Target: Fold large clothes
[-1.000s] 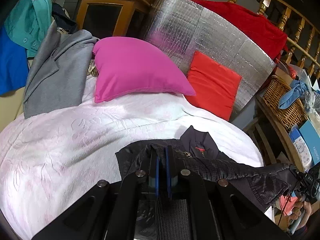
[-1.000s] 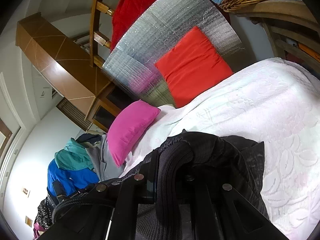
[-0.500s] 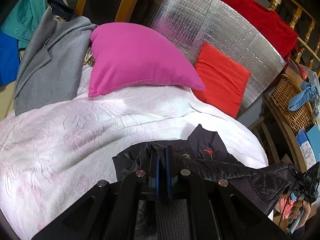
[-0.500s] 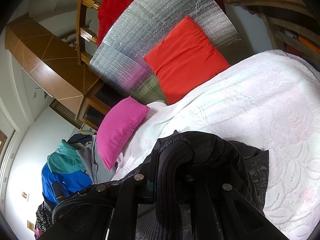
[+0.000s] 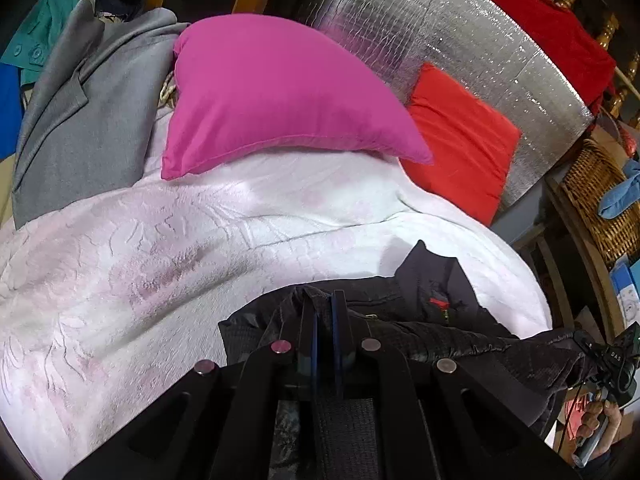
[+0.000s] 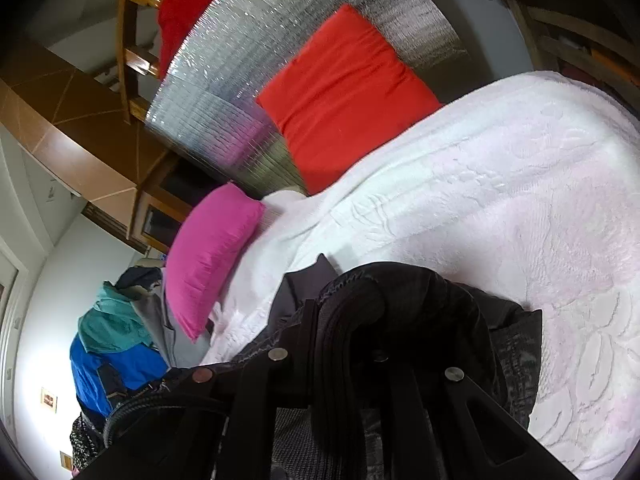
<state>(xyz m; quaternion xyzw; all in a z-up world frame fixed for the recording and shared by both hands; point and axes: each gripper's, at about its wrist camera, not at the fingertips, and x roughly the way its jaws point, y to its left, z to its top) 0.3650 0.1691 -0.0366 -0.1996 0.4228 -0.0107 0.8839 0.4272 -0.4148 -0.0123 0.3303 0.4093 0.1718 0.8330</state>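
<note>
left wrist view: the left gripper point(image 5: 325, 320) has its blue-padded fingers point(image 5: 314, 332) clenched on a fold of the black jacket point(image 5: 452, 332), with only a thin layer of cloth between the pads. the jacket stretches from this grip to the right, where the right gripper point(image 5: 612, 364) holds its other end, with the person's hand point(image 5: 600, 426) below on the handle. the jacket's collar, with a small red mark, lies on the white bedspread point(image 5: 160, 264) near the bed's right edge. beyond it, a magenta pillow point(image 5: 276, 92) rests on the bedspread; a red cushion point(image 5: 460, 136) leans against a silver quilted panel point(image 5: 460, 36). a grey coat point(image 5: 88, 112) lies at the left edge of the bed, beside the pillow. a wicker basket point(image 5: 600, 196) stands to the right, off the bed, with a blue cloth point(image 5: 620, 192) draped on it.

right wrist view: the right gripper point(image 6: 352, 320) is clenched on a thick bunch of the black jacket point(image 6: 420, 304), which wraps over and hides its fingertips; the cloth hangs down onto the white bedspread point(image 6: 500, 200). the magenta pillow point(image 6: 212, 256) and red cushion point(image 6: 344, 96) sit at the head of the bed before the silver quilted panel point(image 6: 248, 64). teal and blue garments point(image 6: 112, 340) are piled at the far left beside the grey coat point(image 6: 168, 336).
</note>
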